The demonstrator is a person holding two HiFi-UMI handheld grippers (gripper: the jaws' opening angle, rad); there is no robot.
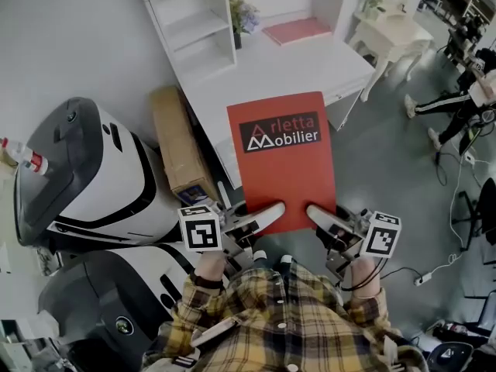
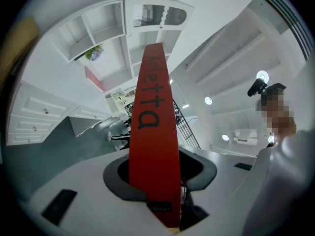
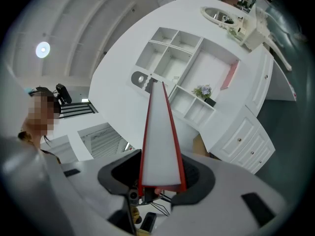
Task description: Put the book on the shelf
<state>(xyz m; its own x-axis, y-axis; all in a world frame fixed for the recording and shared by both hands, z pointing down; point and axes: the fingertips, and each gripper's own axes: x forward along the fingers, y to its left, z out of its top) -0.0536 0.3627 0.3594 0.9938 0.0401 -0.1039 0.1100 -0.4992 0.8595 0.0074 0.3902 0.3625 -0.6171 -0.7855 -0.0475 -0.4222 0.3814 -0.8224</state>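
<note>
The white desk (image 1: 310, 64) carries a white open shelf unit (image 1: 194, 22). In the air before it is the thin red book (image 1: 285, 161), cover up, printed "Arletta Mobilier". The left gripper (image 1: 262, 212) and the right gripper (image 1: 322, 214) both clamp its near edge.

Matt red card-covered book (image 1: 285, 161), smooth white-painted desk (image 1: 287, 68), brown cardboard box (image 1: 180, 142)
</note>
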